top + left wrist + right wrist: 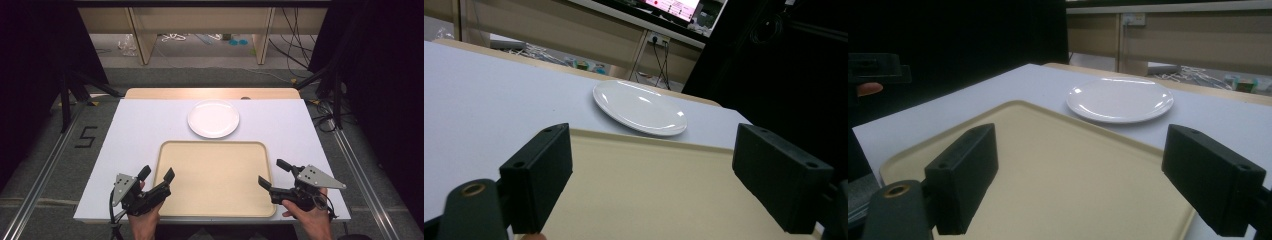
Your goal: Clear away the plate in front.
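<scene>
My tongs (pixel 157 176) are black, each topped by a grey plate. The tray (pixel 212 150) is plain beige, the dish (pixel 213 118) at twelve o'clock glossy white, the worktop (pixel 135 125) pale lavender-white.

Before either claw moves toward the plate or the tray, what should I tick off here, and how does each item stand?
1. Left claw open and holding nothing: ok, jaws spread wide in its own view.
2. Right claw open and holding nothing: ok, jaws apart.
3. Tray lying flat with nothing on it: ok.
4. Plate bare and off the tray: ok, it sits on the white table just beyond the tray's far rim; whether the two touch, cannot tell.
5. Path from each claw to the plate free: ok, nothing stands between them.
6. Claws level with the tray's near corners, one at each side: ok.
</scene>
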Demonstrator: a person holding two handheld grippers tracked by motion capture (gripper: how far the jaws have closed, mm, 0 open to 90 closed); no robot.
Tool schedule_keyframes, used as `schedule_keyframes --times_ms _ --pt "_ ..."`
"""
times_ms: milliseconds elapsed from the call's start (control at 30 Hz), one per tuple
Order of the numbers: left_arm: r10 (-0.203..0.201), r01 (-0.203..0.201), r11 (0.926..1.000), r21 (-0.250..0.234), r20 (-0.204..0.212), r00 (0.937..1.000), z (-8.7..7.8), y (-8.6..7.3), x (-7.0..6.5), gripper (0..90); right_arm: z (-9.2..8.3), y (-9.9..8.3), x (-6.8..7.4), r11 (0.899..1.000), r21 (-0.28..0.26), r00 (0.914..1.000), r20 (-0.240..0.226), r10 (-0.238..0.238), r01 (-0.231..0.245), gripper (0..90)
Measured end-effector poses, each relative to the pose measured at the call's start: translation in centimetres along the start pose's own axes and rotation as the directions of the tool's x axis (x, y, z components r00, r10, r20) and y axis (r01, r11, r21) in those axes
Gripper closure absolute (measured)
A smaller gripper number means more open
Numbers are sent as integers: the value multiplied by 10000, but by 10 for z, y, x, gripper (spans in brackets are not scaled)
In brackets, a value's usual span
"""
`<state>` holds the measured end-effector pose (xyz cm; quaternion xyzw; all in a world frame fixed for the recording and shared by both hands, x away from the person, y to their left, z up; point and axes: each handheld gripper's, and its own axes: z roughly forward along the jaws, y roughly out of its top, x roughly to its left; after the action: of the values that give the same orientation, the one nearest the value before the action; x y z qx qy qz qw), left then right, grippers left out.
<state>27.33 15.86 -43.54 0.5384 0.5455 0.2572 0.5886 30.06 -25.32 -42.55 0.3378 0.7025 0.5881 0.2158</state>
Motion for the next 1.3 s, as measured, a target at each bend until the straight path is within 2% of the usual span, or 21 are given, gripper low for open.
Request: schedule_keyframes --times_ms 33,200,267,300,333,367,467,533,600,633,700,800,867,1000,1033,1167,1200,1300 --pt "35 -35 10000 29 -12 10000 0 0 0 159 -2 1 0 9996 278 10000 4 15 -15 158" --pt "77 -78 9999 132 66 9999 2 2 -3 159 -2 1 0 9997 264 10000 21 5 -6 158" --pt "-40 41 9998 202 -48 10000 3 5 -4 159 -2 1 0 9995 321 10000 -28 13 -13 158" --pt "-53 49 9996 283 141 9999 6 7 -6 159 -1 1 0 9995 329 10000 33 -10 8 158" --pt "-53 49 9996 283 141 9999 6 7 -6 159 -1 1 0 9995 329 10000 33 -10 8 158" --pt "-22 17 9984 564 83 10000 12 10 -8 159 0 0 0 9995 301 10000 -5 57 -57 157" --pt "-52 36 9977 683 235 9997 18 14 -11 159 1 0 0 9999 116 9999 -101 87 -86 158" --pt "-377 348 9966 750 372 9986 25 20 -16 160 1 0 0 9999 148 9999 -136 80 -78 158" --pt "-408 372 9962 785 459 9981 31 23 -18 160 1 0 0 9999 154 9998 -172 63 -61 158" --pt "-554 514 9937 995 381 9977 40 26 -21 160 1 0 0 9999 142 9999 -160 60 -58 158" --pt "-929 853 9876 1317 526 9943 50 30 -26 161 0 1 -1 9995 309 9999 -140 72 -68 158" --pt "-638 600 9849 1622 180 9978 65 35 -35 163 -1 1 -1 9995 289 9999 -139 98 -94 158" --pt "-860 785 9821 1714 363 9956 76 38 -38 164 -1 0 -1 9996 289 9998 -162 72 -67 158" --pt "-1059 997 9809 1669 287 9940 93 45 -41 163 -1 0 -1 9998 186 9998 -162 81 -78 159" --pt "-1107 1050 9810 1632 267 9935 97 47 -42 163 -2 1 -1 9991 388 9997 -168 180 -173 159" --pt "-1307 1255 9758 1790 175 9913 114 52 -40 163 -3 2 -2 9992 373 9997 -220 140 -132 159" --pt "-1440 1382 9734 1829 187 9894 119 53 -39 164 -3 1 -3 9994 307 9995 -272 136 -128 159" --pt "-2047 1922 9588 2090 396 9780 133 55 -34 164 -2 1 -3 9991 398 9996 -264 134 -124 160"
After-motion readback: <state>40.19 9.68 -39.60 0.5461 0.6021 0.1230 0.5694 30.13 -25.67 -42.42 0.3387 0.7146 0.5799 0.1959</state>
